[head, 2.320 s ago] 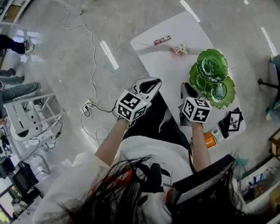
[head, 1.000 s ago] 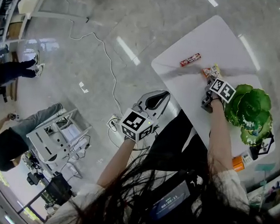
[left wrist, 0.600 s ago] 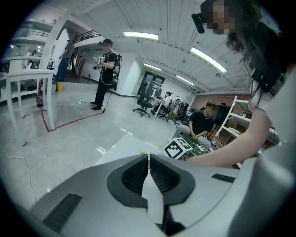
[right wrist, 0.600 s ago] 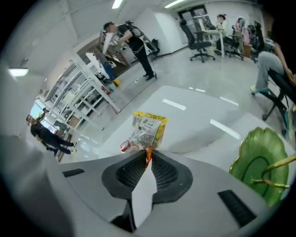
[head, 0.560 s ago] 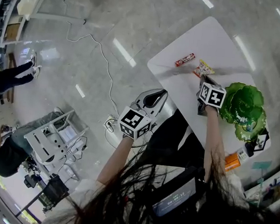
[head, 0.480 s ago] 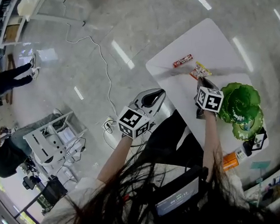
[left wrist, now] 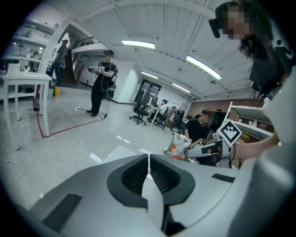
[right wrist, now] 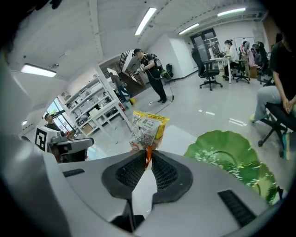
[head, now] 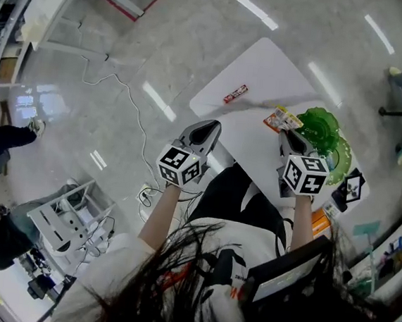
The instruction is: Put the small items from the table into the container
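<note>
Change: a moment back my right gripper (head: 288, 135) was low on the tabletop (head: 267, 60), at the snack packet (head: 281, 119); now it is up off the surface and the packet has come with it, hanging just beside the green dish (head: 324, 133)
Meaning for task: the pick looks done; what is left for this item, I judge, is a short carry over the dish rim and a release
Right jaws: nearly together, pinching the packet's lower sealed edge; the rest of the packet stands up past the tips
Left jaws: my left gripper (head: 205, 129) has them pressed together with nothing between; it hangs idle off the tabletop's near edge, over the floor (head: 163, 40)
Packet, look: small flat sachet; yellow and orange with a white printed panel; crinkly film; held by one thin seam, so I expect it could swing or slip if jolted
Packet, place: in the air in my right jaws; in the right gripper view the dish lies lower and to its right
Dish: green, glassy, leaf-shaped, scalloped rim; sits at the tabletop's right side
Still out: red bar wrapper (head: 236, 94) lying flat on the tabletop, well apart from the dish; untouched, and likely next
</note>
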Demonstrator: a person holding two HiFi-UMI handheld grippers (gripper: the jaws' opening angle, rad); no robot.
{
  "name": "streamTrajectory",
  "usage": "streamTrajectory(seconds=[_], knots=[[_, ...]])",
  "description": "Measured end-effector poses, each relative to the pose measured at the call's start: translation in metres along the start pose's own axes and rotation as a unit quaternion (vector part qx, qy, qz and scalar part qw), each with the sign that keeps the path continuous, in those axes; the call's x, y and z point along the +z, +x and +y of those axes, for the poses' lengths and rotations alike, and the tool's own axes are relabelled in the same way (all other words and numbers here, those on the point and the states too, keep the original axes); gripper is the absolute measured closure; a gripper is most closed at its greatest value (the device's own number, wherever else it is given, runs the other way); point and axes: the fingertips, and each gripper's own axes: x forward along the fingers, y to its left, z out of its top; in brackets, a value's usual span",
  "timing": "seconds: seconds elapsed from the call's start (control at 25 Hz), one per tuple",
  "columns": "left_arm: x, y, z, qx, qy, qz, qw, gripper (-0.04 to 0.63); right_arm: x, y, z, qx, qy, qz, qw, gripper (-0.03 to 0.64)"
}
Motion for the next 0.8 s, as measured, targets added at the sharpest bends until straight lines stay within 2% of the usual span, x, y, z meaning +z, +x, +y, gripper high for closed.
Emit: streamTrajectory(seconds=[0.2,0.36,0.56,0.68,0.8], knots=[[0.007,0.017,-0.039,-0.04,0.035,0.008,0.9986,0.588,0.002,-0.062,-0.046,-0.068,-0.009,-0.004,0.998,0.566],[0.009,0.035,-0.081,-0.075,0.069,0.016,0.9946,0.588,-0.023,-0.086,-0.095,-0.118,0.029,0.016,0.993,0.566],[0.009,0.046,-0.113,-0.109,0.091,0.026,0.9895,0.588,-0.045,-0.078,-0.128,-0.141,0.077,0.04,0.986,0.566],[0.007,0.042,-0.119,-0.111,0.093,0.029,0.9891,0.588,-0.045,-0.078,-0.137,-0.163,0.086,0.042,0.982,0.566],[0.007,0.037,-0.117,-0.104,0.09,0.027,0.9902,0.588,-0.046,-0.077,-0.141,-0.165,0.088,0.041,0.982,0.565]])
